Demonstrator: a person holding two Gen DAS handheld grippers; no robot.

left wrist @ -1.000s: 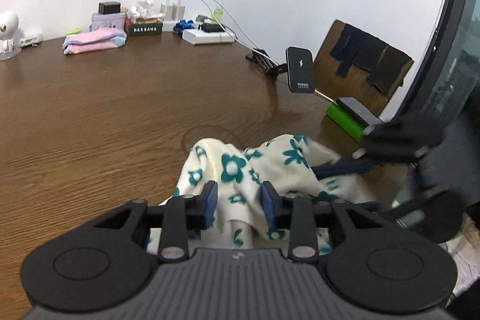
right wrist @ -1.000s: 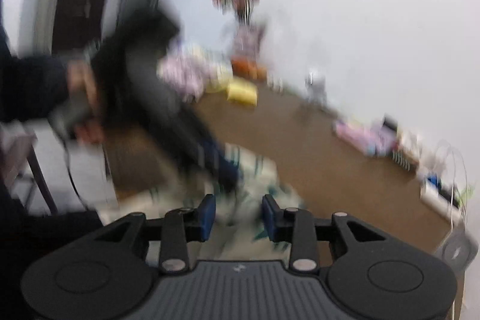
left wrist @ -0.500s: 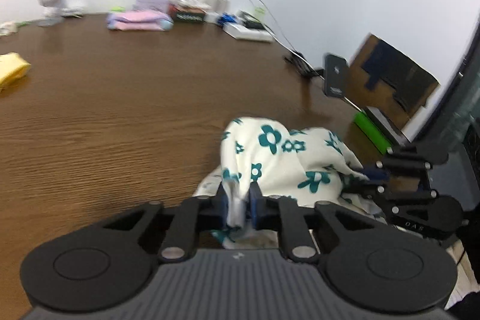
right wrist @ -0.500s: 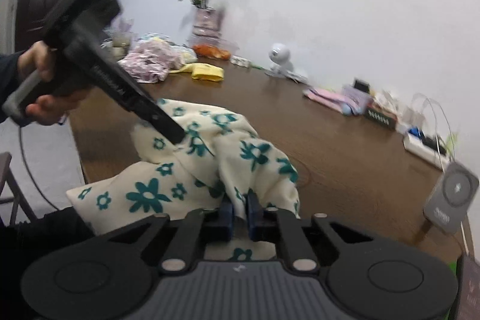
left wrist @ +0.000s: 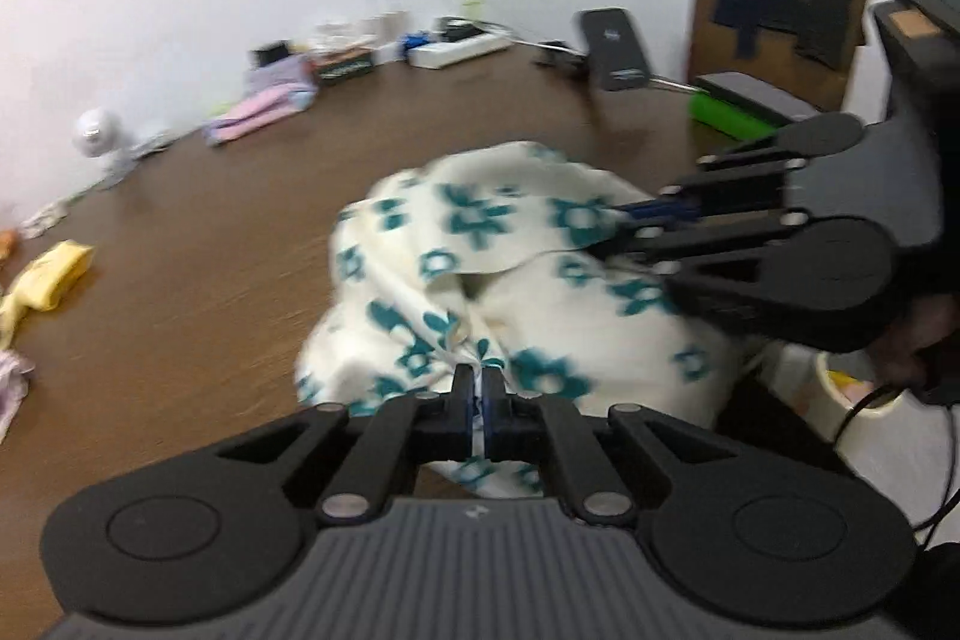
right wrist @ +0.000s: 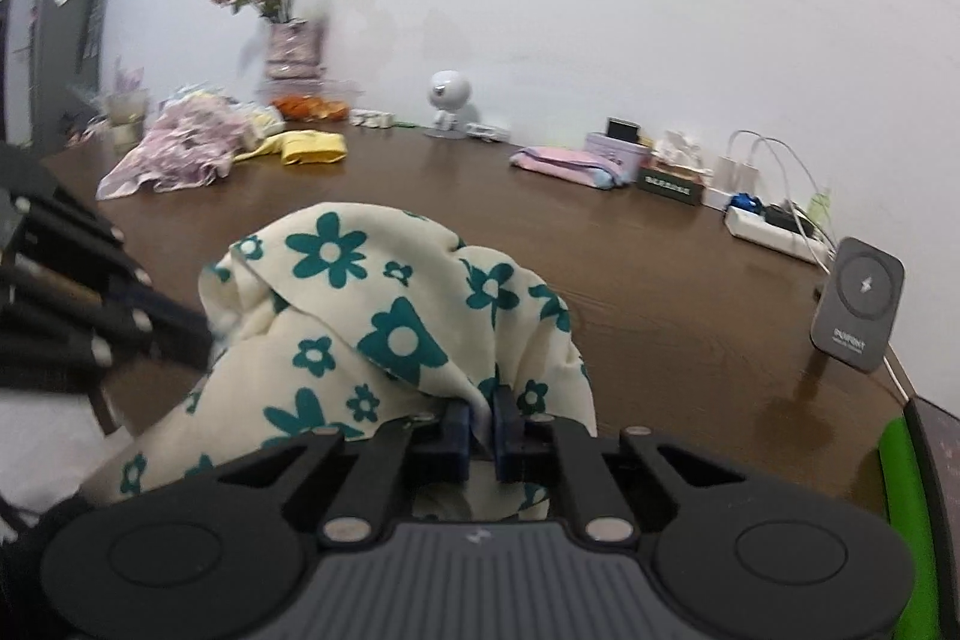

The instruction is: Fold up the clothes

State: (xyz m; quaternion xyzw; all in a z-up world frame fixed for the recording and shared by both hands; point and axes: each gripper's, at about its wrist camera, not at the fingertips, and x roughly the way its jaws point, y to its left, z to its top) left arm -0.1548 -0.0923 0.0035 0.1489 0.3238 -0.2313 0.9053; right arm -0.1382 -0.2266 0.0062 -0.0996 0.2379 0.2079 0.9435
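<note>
A cream garment with teal flowers (left wrist: 480, 244) lies bunched near the front edge of the brown wooden table (left wrist: 210, 250). My left gripper (left wrist: 478, 376) is shut on a fold at the garment's near side, with cloth pinched between its blue pads. In the right wrist view the same garment (right wrist: 372, 292) rises in a heap, and my right gripper (right wrist: 480, 403) is shut on another fold of it. Each gripper shows in the other's view: the right gripper (left wrist: 624, 217) bites the garment's far right side, and the left gripper (right wrist: 204, 334) comes in from the left edge.
Along the far wall stand a flower vase (right wrist: 288, 46), a small white camera (right wrist: 449, 100), a folded pink cloth (right wrist: 564, 160) and a power strip (right wrist: 774, 226). A pink floral pile (right wrist: 174, 154) and a yellow cloth (right wrist: 312, 147) lie far left. A grey charger stand (right wrist: 858, 304) and a green box (right wrist: 906, 484) are at right.
Both grippers went from open to shut on the floral garment. The left one has swung sideways and rolled; the right one has dipped and rolled, and the garment is pulled up between them.
</note>
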